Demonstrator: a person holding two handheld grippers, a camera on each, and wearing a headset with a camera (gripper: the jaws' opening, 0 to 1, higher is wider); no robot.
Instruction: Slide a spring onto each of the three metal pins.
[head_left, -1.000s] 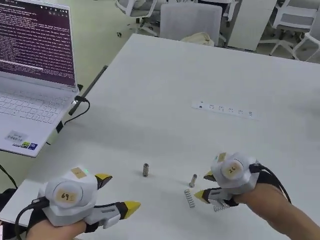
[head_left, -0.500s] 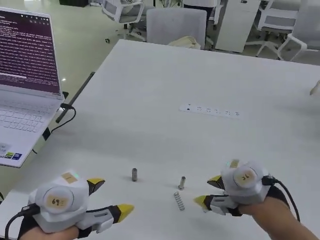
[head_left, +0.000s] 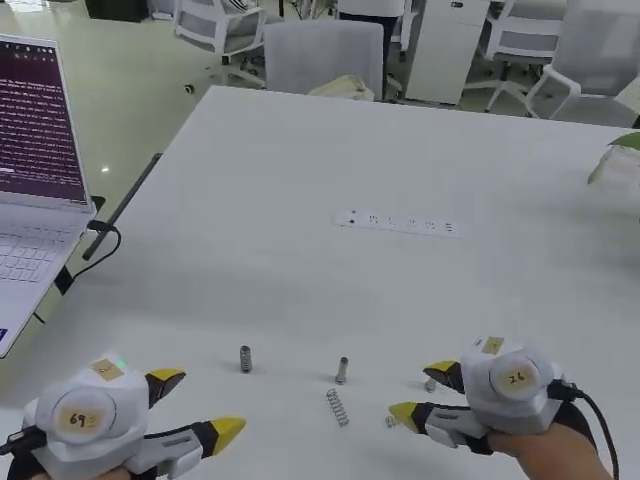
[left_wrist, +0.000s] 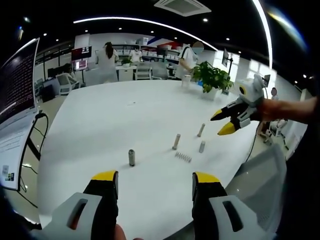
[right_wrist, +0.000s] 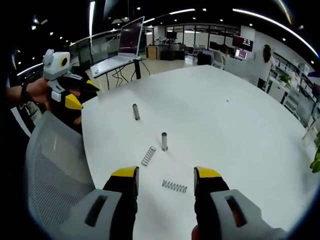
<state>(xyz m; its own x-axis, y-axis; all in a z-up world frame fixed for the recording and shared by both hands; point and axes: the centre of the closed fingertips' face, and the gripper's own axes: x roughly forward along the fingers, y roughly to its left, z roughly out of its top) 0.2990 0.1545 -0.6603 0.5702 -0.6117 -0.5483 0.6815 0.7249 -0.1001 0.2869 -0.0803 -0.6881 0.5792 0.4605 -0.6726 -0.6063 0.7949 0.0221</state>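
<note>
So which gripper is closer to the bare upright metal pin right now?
Right. The right gripper sits close beside the bare upright metal pin; the left gripper is farther off, past the spring-covered pin.

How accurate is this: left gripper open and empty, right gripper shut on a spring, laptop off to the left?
Not quite. The right gripper is open: the right gripper view shows the spring lying loose on the table between its spread jaws. The rest stands.
</note>
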